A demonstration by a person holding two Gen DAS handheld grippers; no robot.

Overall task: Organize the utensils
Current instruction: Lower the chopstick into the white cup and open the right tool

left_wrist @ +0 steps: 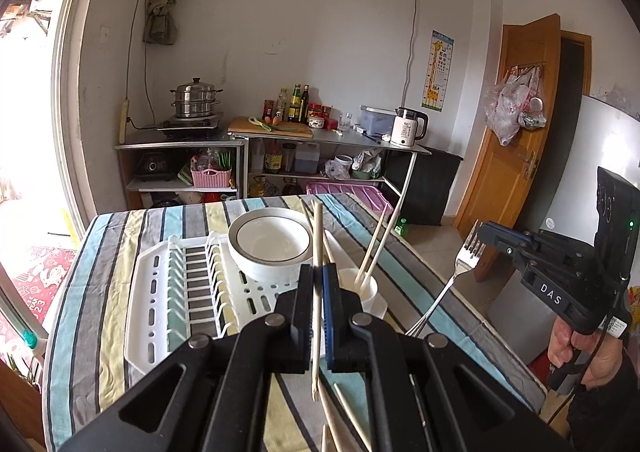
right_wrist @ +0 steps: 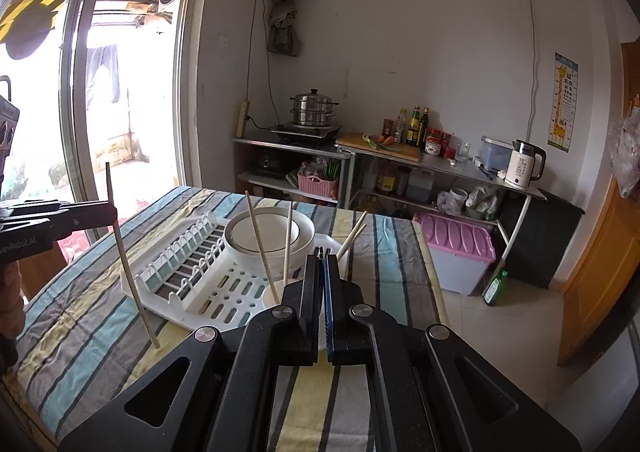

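Left claw (left_wrist: 319, 272) clamps a chopstick (left_wrist: 317, 292); right claw (left_wrist: 480, 234) pinches a fork (left_wrist: 448, 284).

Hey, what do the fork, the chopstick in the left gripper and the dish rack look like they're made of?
Fork: metal, probably stainless steel, from its silvery shine. Chopstick: pale matte bamboo or wood; which one is unclear. Dish rack: glossy white moulded plastic with slotted ribs.
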